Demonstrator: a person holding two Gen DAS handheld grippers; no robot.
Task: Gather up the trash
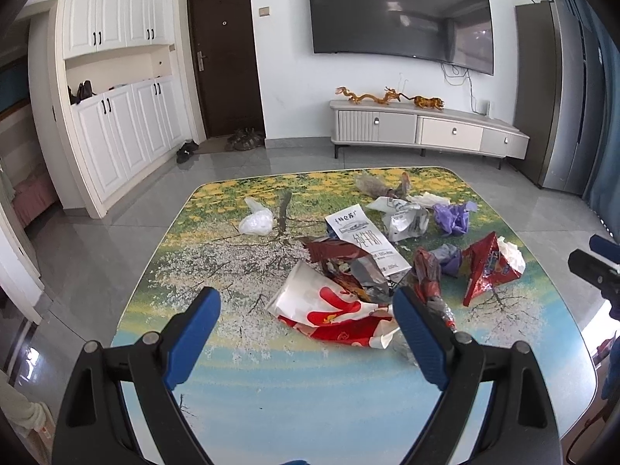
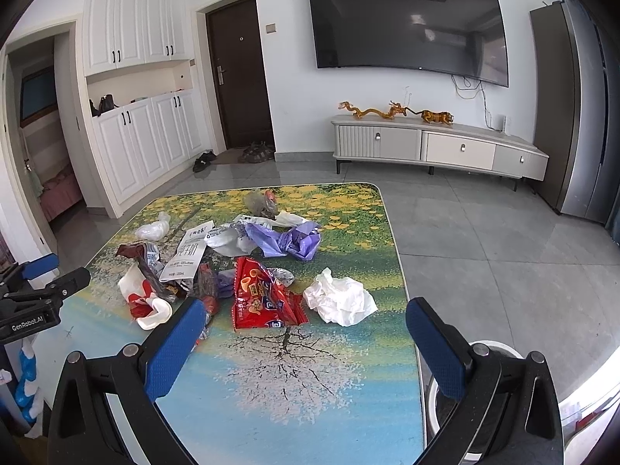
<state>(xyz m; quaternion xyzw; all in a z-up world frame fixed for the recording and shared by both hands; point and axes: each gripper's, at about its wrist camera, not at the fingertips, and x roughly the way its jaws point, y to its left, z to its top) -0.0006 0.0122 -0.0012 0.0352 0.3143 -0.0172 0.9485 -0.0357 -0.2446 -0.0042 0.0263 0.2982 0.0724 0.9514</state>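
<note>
Trash lies scattered on a table (image 1: 271, 407) with a printed tree picture. In the left wrist view my left gripper (image 1: 306, 310) is open and empty, just short of a red and white paper bag (image 1: 325, 306). Behind it lie a dark foil wrapper (image 1: 348, 263), a white milk carton (image 1: 364, 236) and a red snack bag (image 1: 488, 267). In the right wrist view my right gripper (image 2: 306, 317) is open and empty, near the red snack bag (image 2: 263, 294) and a crumpled white tissue (image 2: 341, 298). A purple plastic bag (image 2: 290, 240) lies farther back.
A white bin rim (image 2: 488, 348) shows below the table's right edge. A small clear bag (image 1: 255, 221) lies at the far left of the table. A TV stand (image 1: 426, 128), white cupboards (image 1: 124, 135) and a grey tiled floor surround the table.
</note>
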